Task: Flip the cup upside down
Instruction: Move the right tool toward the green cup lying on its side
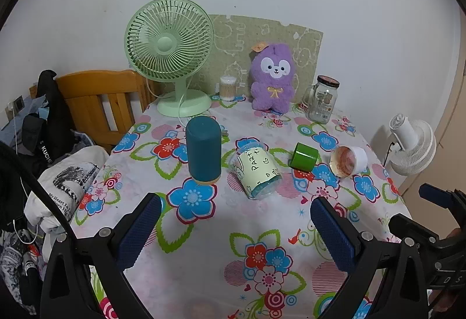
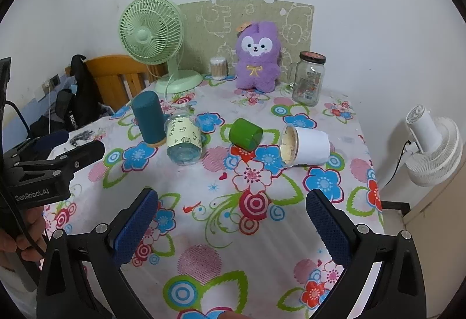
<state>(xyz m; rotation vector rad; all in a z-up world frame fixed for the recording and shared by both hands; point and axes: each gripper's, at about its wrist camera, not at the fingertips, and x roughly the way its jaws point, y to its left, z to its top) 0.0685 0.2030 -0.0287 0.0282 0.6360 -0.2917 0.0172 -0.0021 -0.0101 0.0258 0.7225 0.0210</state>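
Note:
A teal cup (image 1: 203, 150) (image 2: 148, 118) stands mouth-down on the flowered table. A clear "PARTY" cup (image 1: 256, 171) (image 2: 184, 141) lies on its side beside it. A small green cup (image 1: 304, 156) (image 2: 245, 134) and a white paper cup (image 1: 349, 160) (image 2: 305, 147) also lie on their sides to the right. My left gripper (image 1: 236, 212) is open and empty, short of the cups. My right gripper (image 2: 231, 208) is open and empty, near the front edge. The left gripper also shows in the right wrist view (image 2: 74, 150).
At the back of the flowered table (image 1: 221, 240) (image 2: 204, 182) stand a green fan (image 1: 171, 56), a cotton swab jar (image 1: 227, 88), a purple plush (image 1: 272, 77) and a glass jar (image 1: 321, 99). A wooden chair (image 1: 99, 103) with clothes is left; a white fan (image 2: 434, 144) is right.

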